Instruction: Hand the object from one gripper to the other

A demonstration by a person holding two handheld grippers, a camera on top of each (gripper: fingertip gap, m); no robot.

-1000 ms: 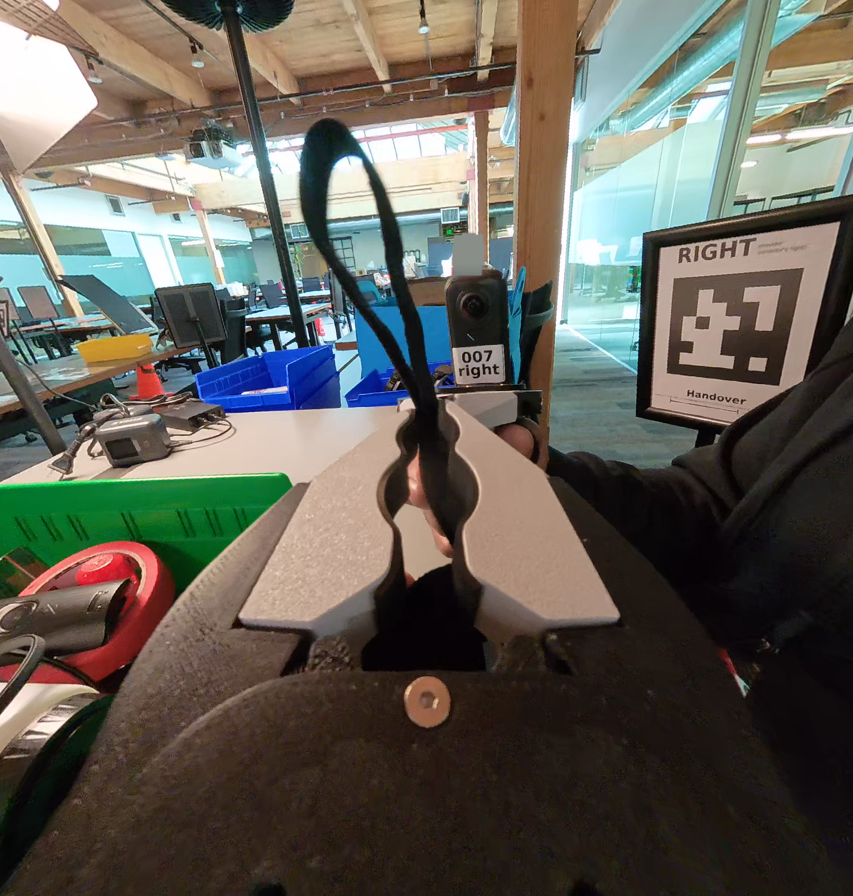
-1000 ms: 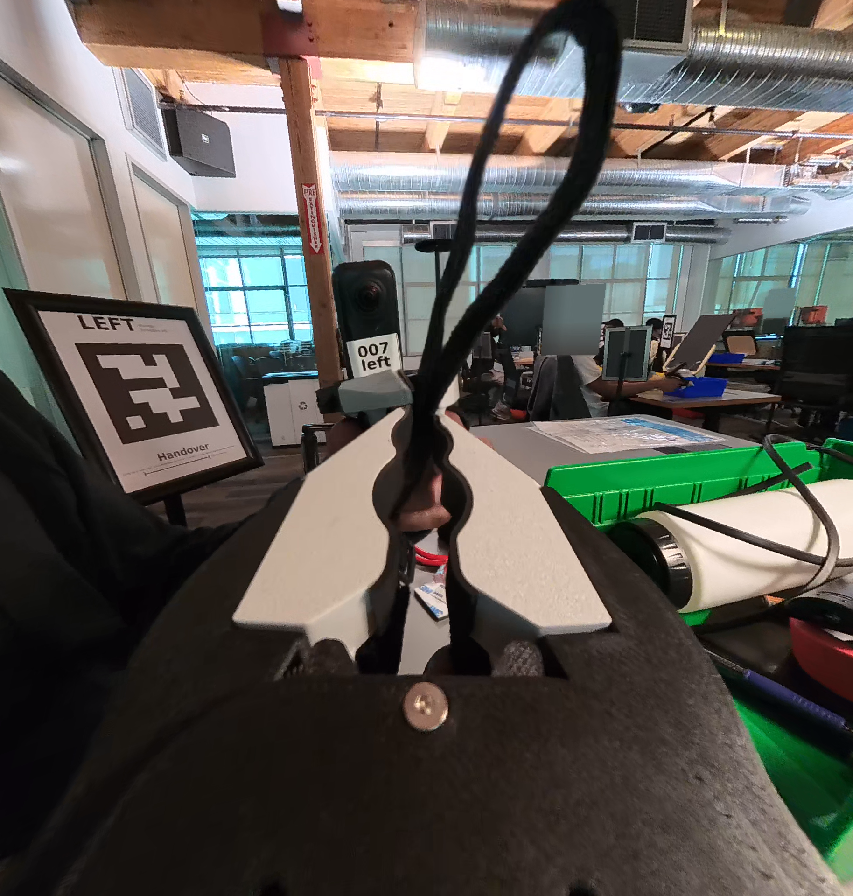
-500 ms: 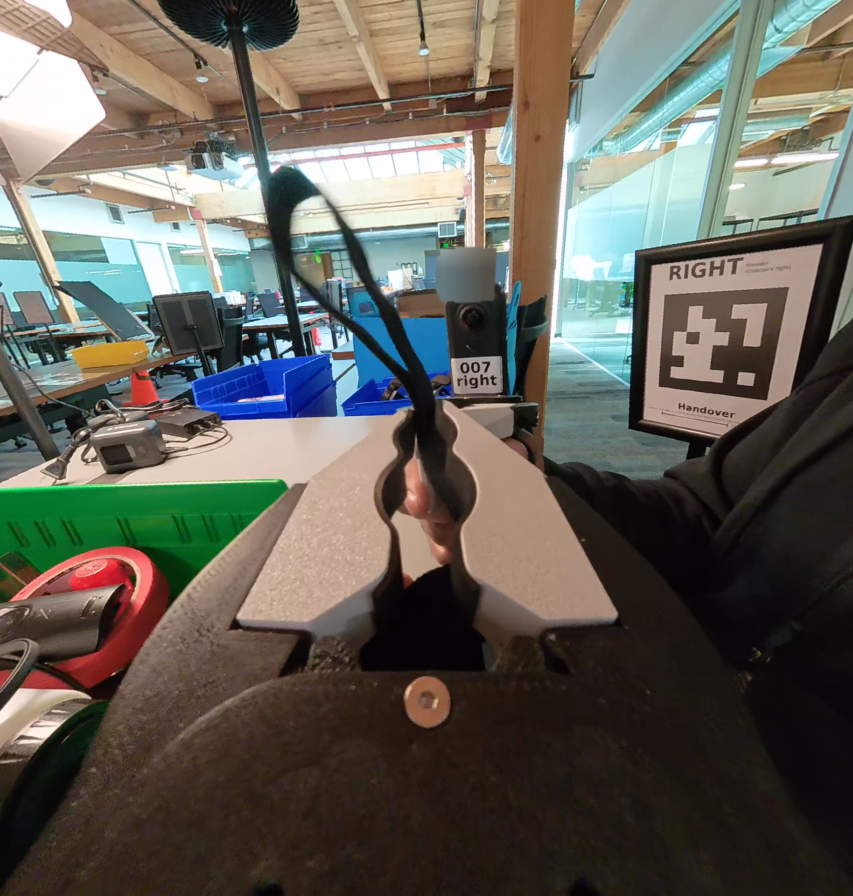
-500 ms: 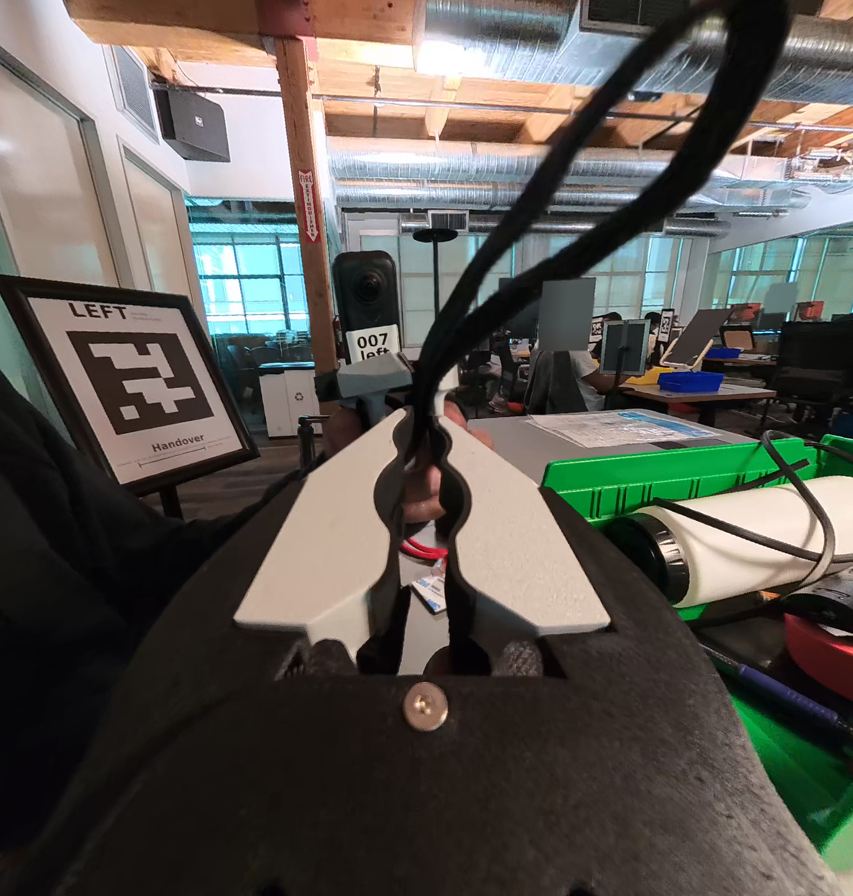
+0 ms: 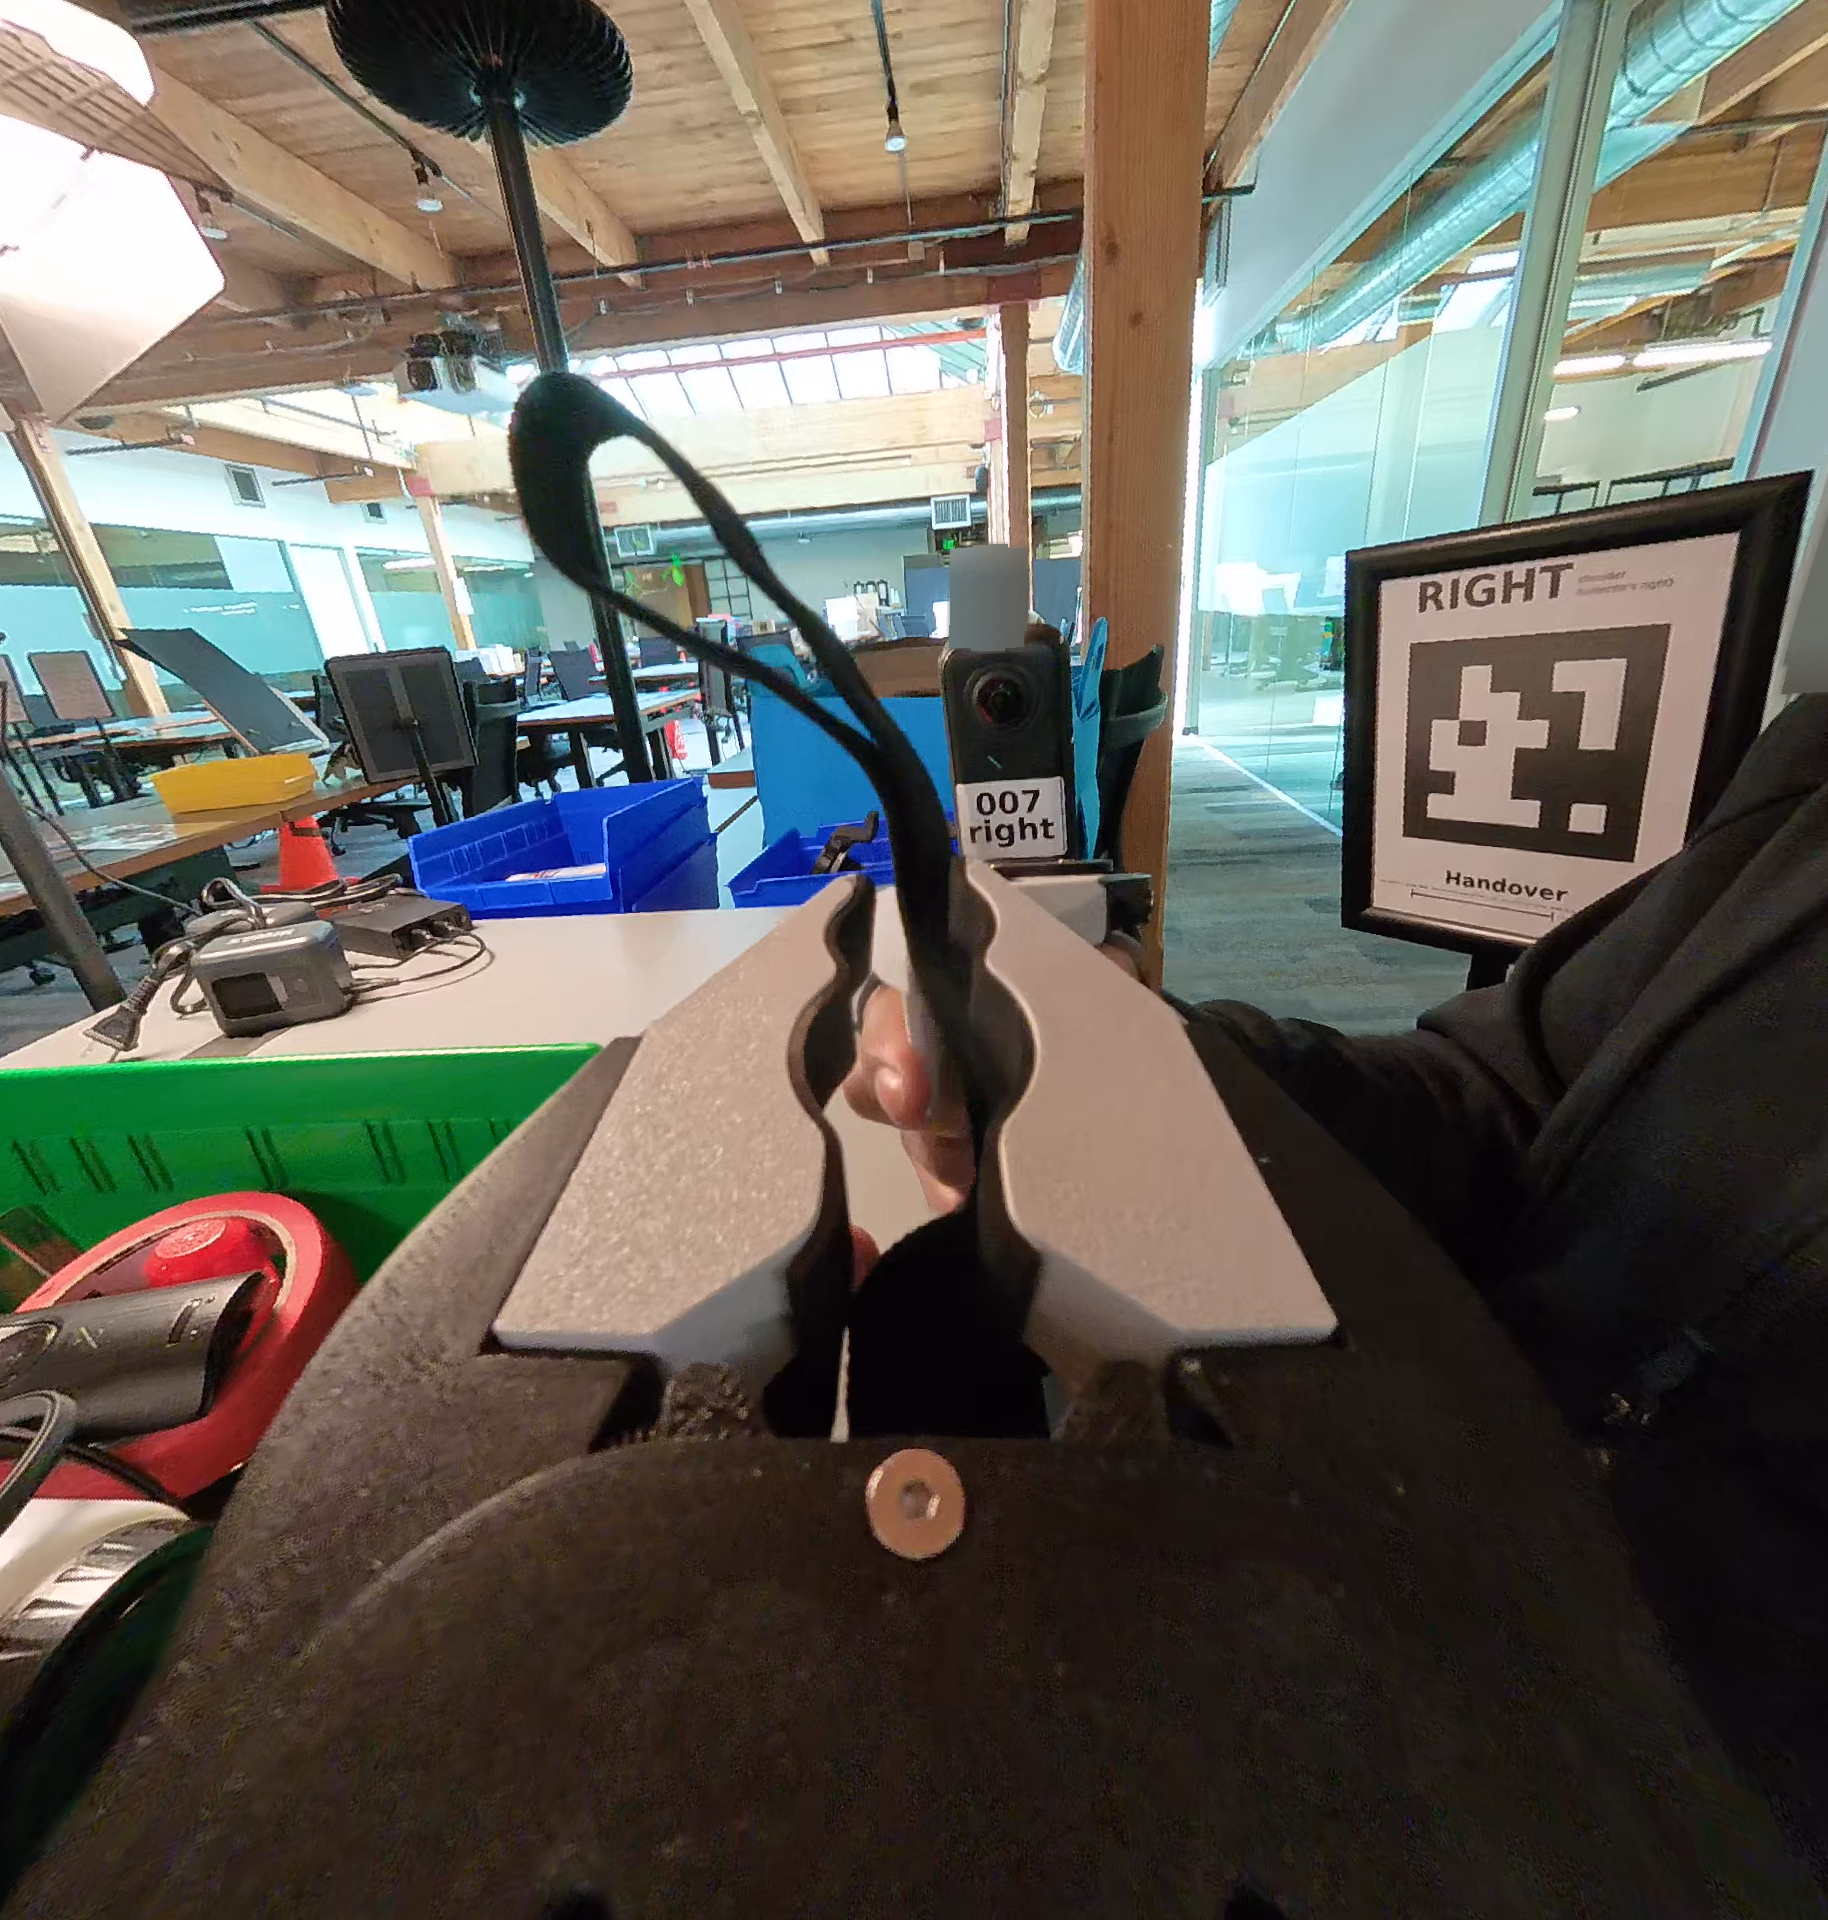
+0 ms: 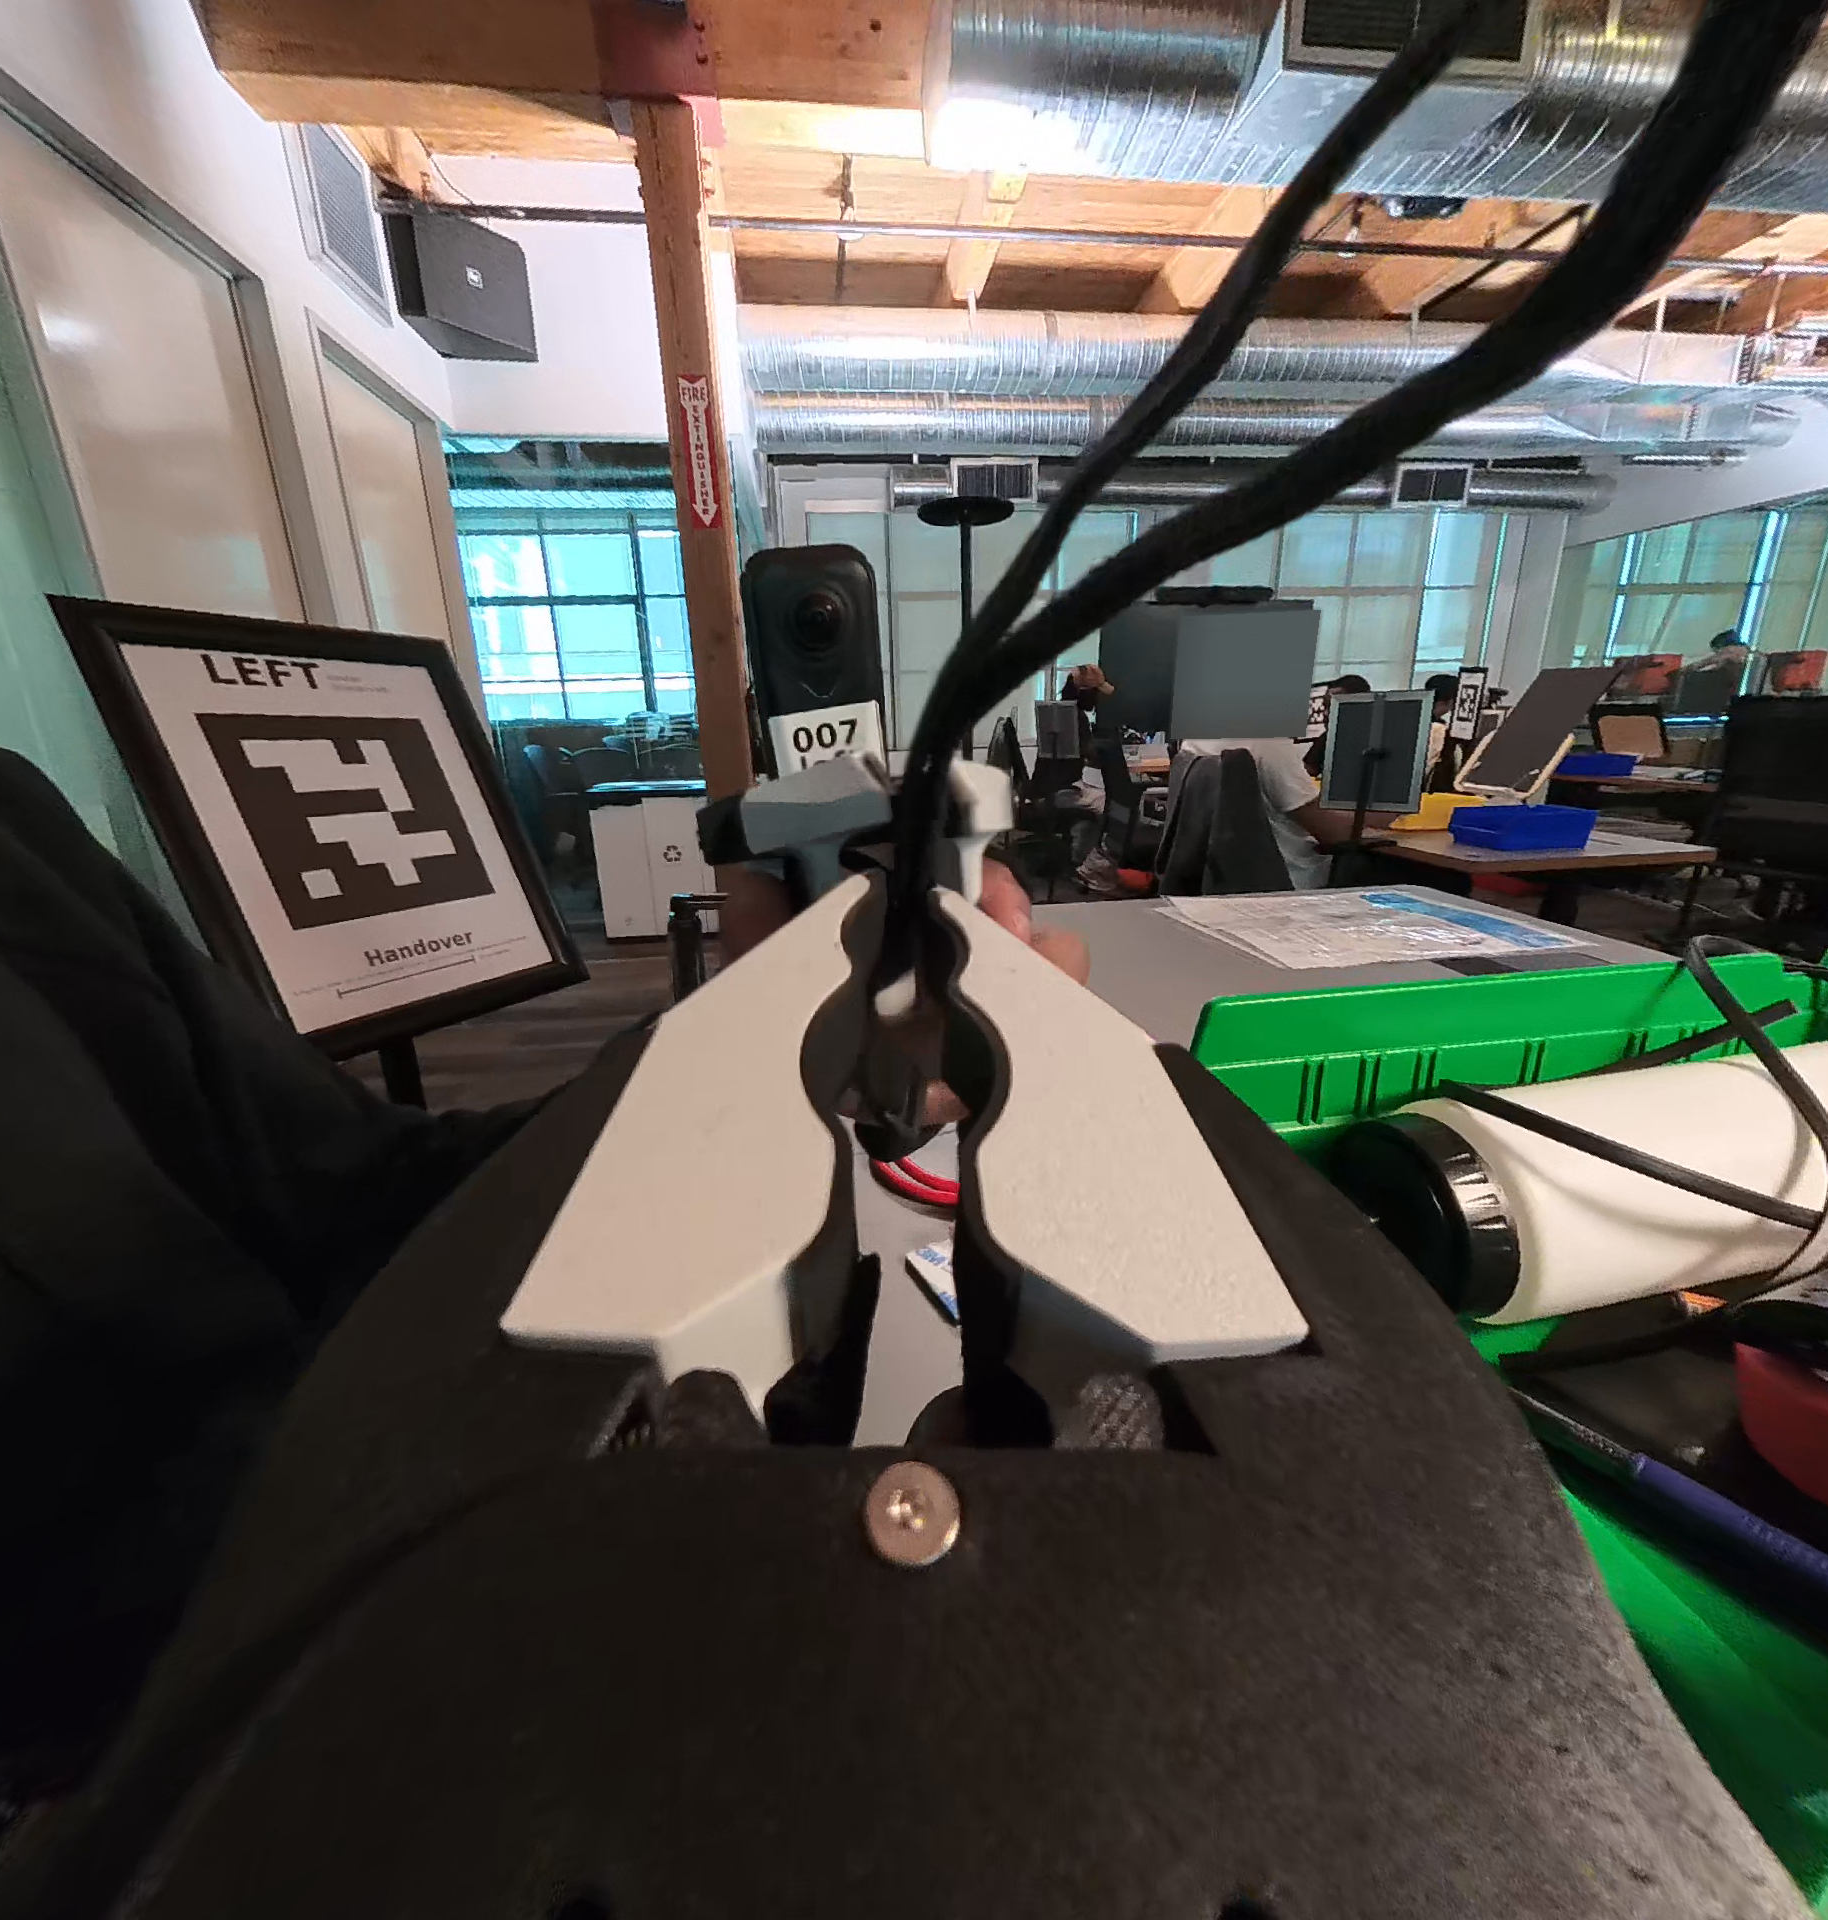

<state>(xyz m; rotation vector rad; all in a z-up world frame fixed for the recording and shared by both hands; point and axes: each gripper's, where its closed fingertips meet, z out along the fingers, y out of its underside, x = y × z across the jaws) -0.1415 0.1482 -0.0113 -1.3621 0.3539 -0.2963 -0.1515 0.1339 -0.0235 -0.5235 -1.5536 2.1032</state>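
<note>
A black strap (image 5: pixel 567 499) stands up in a loop between the two grippers, which face each other tip to tip. My left gripper (image 5: pixel 915 883) has its jaws slightly apart; the strap runs down along the inner side of its right finger (image 5: pixel 1118 1122), and a gap shows beside the left finger (image 5: pixel 702 1143). My right gripper (image 6: pixel 905 894) is shut on the strap (image 6: pixel 1149 416) near its lower end. The left gripper (image 6: pixel 915 805) shows just beyond it in the right wrist view, its tips apart around the strap. A hand shows behind each gripper.
A green bin (image 5: pixel 214 1122) with a red tape roll (image 5: pixel 286 1247) lies beside the grippers; the same bin (image 6: pixel 1409 1039) holds a white cylinder (image 6: pixel 1668 1164) and cables. Framed marker signs (image 5: pixel 1544 727) (image 6: pixel 318 810) stand on either side. A grey table (image 5: pixel 577 977) lies behind. My two grippers' fingertips are within a few centimetres of each other.
The left gripper's jaws have parted a little off the strap. The strap's loop has leaned over, leftward in the left wrist view, while the right gripper stays shut on it.
</note>
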